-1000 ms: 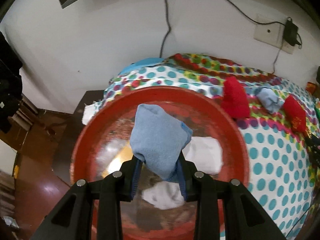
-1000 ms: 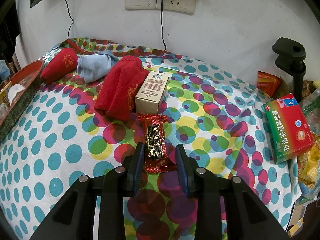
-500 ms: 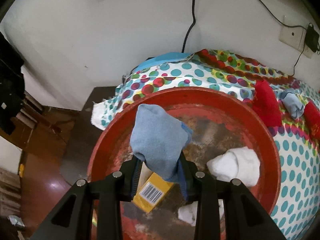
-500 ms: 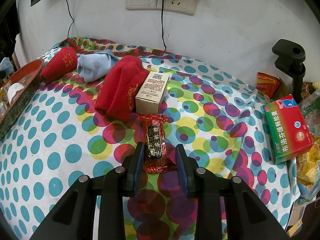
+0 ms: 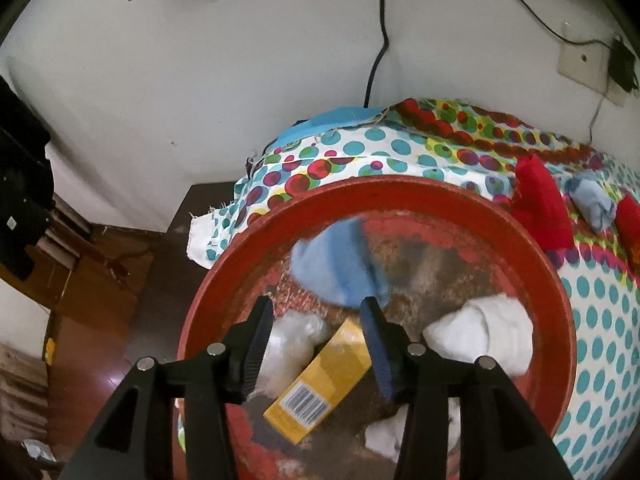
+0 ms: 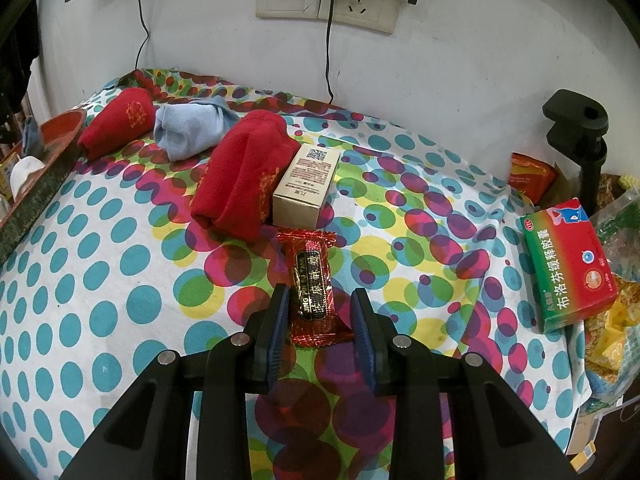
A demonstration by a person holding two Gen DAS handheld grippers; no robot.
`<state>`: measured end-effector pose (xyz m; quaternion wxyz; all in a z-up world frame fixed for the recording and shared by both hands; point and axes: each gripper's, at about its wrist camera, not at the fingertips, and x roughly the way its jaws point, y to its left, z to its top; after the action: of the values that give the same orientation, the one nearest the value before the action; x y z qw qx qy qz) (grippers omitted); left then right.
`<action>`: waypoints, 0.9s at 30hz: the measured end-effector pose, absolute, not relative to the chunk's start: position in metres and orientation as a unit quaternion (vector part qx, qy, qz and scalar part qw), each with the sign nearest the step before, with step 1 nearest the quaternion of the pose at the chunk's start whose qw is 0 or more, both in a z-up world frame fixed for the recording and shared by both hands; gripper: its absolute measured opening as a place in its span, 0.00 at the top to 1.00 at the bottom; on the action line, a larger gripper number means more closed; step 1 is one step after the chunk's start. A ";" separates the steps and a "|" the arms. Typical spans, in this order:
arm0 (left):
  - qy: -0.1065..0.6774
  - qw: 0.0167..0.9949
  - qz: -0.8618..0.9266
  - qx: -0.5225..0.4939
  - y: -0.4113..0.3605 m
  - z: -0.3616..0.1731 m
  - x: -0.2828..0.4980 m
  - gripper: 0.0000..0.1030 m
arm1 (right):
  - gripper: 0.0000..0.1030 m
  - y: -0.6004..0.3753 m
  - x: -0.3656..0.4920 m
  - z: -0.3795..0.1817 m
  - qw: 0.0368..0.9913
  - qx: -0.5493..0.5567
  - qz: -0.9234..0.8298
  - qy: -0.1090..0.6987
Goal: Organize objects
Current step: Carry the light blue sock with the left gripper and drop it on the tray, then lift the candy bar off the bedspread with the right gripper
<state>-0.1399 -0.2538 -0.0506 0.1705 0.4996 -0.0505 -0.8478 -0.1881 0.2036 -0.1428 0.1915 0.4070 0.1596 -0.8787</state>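
My left gripper (image 5: 316,308) hovers over the round red tray (image 5: 400,188), its jaws opening. A light blue sock (image 5: 336,264) is blurred just past the fingertips, free of the pads and over the tray floor. The tray also holds a yellow box (image 5: 320,384), white socks (image 5: 484,336) and a clear plastic bag (image 5: 288,340). My right gripper (image 6: 320,300) is low over the dotted cloth, shut on a red snack packet (image 6: 312,280) whose far end points at a beige box (image 6: 308,188).
Two red socks (image 6: 244,176) (image 6: 120,120) and another light blue sock (image 6: 192,132) lie on the cloth between the packet and the tray (image 6: 60,128). A green and red medicine box (image 6: 568,268) and a black clamp (image 6: 580,128) stand at the right edge. The wall is close behind.
The left gripper slid toward the tray's left side, then its jaws parted and the blue sock came free. The right gripper and packet have not moved.
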 end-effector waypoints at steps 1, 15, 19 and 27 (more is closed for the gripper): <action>-0.059 0.180 -0.843 0.504 -0.252 -0.051 -0.136 0.53 | 0.71 0.204 -0.188 -0.143 0.192 0.407 -0.879 0.159; -0.033 0.142 -0.854 0.500 -0.218 -0.060 -0.074 0.53 | 0.71 0.196 -0.184 -0.142 0.178 0.398 -0.881 0.185; -0.044 0.146 -0.857 0.492 -0.224 -0.061 -0.066 0.53 | 0.71 0.193 -0.181 -0.142 0.170 0.392 -0.882 0.199; 0.005 0.125 -0.870 0.477 -0.244 -0.051 -0.052 0.53 | 0.71 0.194 -0.182 -0.142 0.164 0.399 -0.883 0.184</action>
<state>-0.0517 -0.2441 -0.0505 0.1251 0.4770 0.0047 -0.8700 -0.1822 0.1943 -0.1418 0.1641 0.3986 0.1840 -0.8834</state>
